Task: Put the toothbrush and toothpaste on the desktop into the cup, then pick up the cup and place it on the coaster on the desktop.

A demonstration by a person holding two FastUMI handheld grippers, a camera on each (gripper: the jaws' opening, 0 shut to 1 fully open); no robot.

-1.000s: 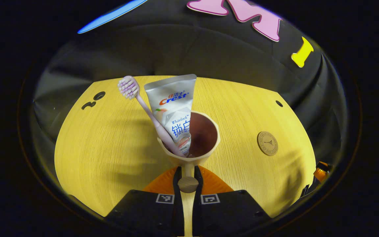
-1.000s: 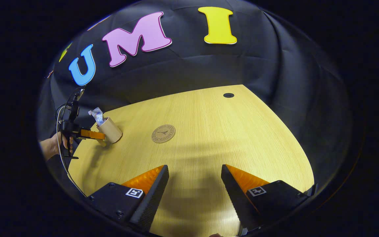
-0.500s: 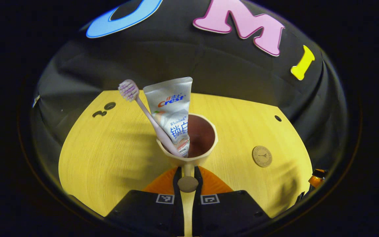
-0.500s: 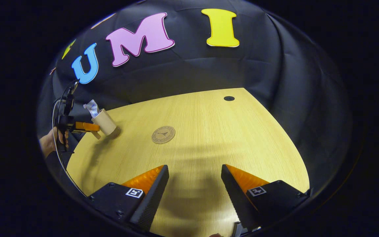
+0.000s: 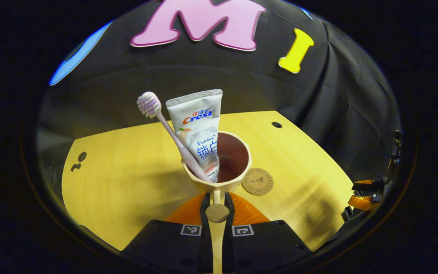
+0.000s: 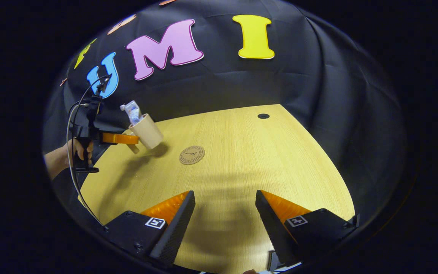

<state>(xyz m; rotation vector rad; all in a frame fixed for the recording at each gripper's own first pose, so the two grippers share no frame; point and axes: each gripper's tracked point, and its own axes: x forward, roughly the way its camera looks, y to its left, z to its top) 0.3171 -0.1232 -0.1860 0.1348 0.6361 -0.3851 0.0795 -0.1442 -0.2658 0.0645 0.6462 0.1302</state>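
A beige cup (image 5: 226, 171) hangs above the desktop, my left gripper (image 5: 216, 207) shut on its handle. A pink toothbrush (image 5: 165, 129) and a white toothpaste tube (image 5: 200, 125) stand in it, leaning left. The round brown coaster (image 5: 257, 181) lies on the wood just right of the cup. In the right gripper view the cup (image 6: 146, 131) is lifted at the far left, held by the left gripper (image 6: 129, 139) and a hand (image 6: 76, 150), and the coaster (image 6: 191, 155) lies right of it. My right gripper (image 6: 224, 213) stands open over the near desk edge, nothing between its fingers.
The yellow wooden desktop (image 6: 242, 160) has a small dark hole (image 6: 263, 116) near its back edge and dark holes (image 5: 78, 161) at the left. Black cloth walls close the back and sides. The right gripper (image 5: 367, 192) shows at the left gripper view's right edge.
My left gripper has carried the cup, lifted off the desk, to the right toward the coaster, which now lies close beside it. The right gripper has barely moved.
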